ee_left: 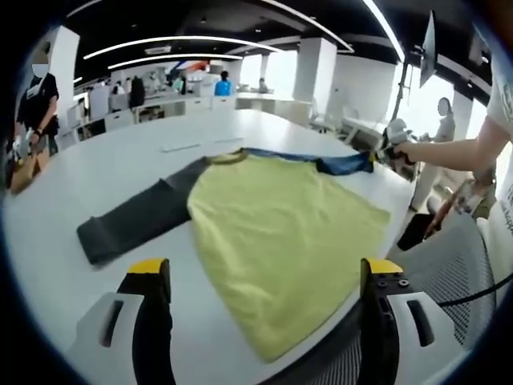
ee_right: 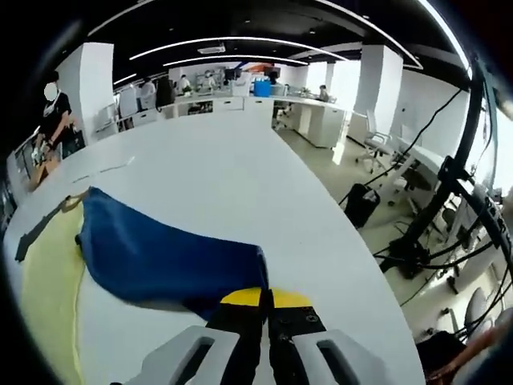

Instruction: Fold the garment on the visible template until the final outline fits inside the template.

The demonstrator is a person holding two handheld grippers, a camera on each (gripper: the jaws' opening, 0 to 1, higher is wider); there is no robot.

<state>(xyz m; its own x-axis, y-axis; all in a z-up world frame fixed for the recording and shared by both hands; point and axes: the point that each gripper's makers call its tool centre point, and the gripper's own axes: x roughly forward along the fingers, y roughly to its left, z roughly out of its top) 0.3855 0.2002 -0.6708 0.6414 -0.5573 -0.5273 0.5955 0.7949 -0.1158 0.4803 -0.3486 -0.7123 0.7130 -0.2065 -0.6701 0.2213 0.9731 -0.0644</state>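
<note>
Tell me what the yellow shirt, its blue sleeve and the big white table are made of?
The yellow shirt looks like soft matte knit cloth, maybe cotton: it lies limp with gentle ripples. The blue sleeve seems the same kind of fabric, bunching where the right gripper pinches it. The white table looks hard, smooth and faintly glossy, probably laminate.

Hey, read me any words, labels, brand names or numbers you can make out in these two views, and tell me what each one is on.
No text can be read.
The garment, with its yellow body, grey sleeve and blue sleeve: no print or label visible.
The white table: no markings that can be read.
The left gripper and right gripper, yellow-tipped fingers: no lettering.
Colourful items at the far desks: too small and blurred to read.
</note>
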